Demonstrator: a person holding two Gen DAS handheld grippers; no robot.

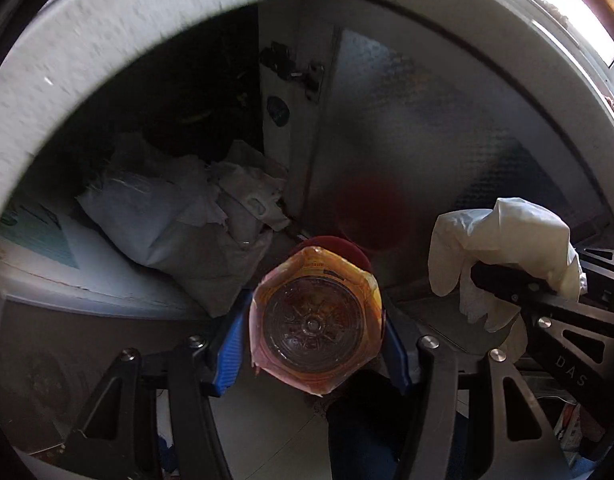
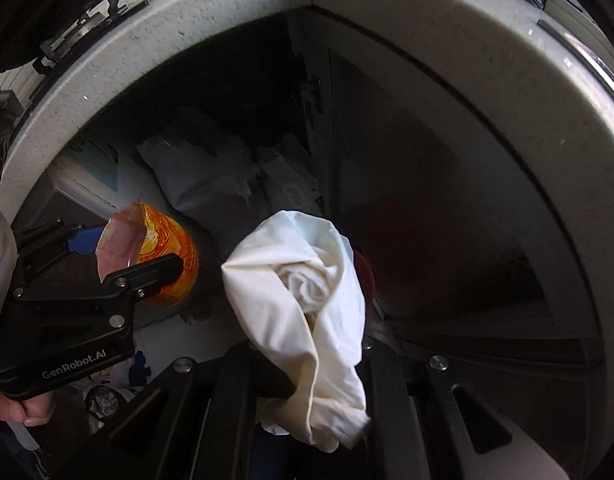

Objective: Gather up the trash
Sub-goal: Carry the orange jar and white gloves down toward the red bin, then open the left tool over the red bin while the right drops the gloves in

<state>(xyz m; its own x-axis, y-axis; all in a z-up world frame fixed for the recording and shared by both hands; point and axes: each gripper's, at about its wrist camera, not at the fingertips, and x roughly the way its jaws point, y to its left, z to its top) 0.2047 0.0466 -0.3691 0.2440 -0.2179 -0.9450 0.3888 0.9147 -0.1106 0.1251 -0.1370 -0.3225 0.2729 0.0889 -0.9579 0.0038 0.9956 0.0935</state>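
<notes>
Over bin point(image 1: 107, 40), jaws gripping bottle point(image 1: 315, 324) — tissue point(image 2: 303, 296)

— Lighting? 
— Dim inside the bin point(image 1: 407, 128); daylight enters from the window point(image 1: 567, 4) at upper right, overexposed. 
— Sharpness? 
— Motion blur smears the bin rim point(image 2: 235, 36); fisheye bends the edges, and both views' corners vignette to black.

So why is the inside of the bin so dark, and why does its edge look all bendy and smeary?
Left wrist view: window light hits the bin rim, which looks streaky with blur; the trash inside sits in shadow, while the bottle looks sharp. Right wrist view: the fisheye lens bends the rim round; the white tissue looks bright against the dark inside.
</notes>
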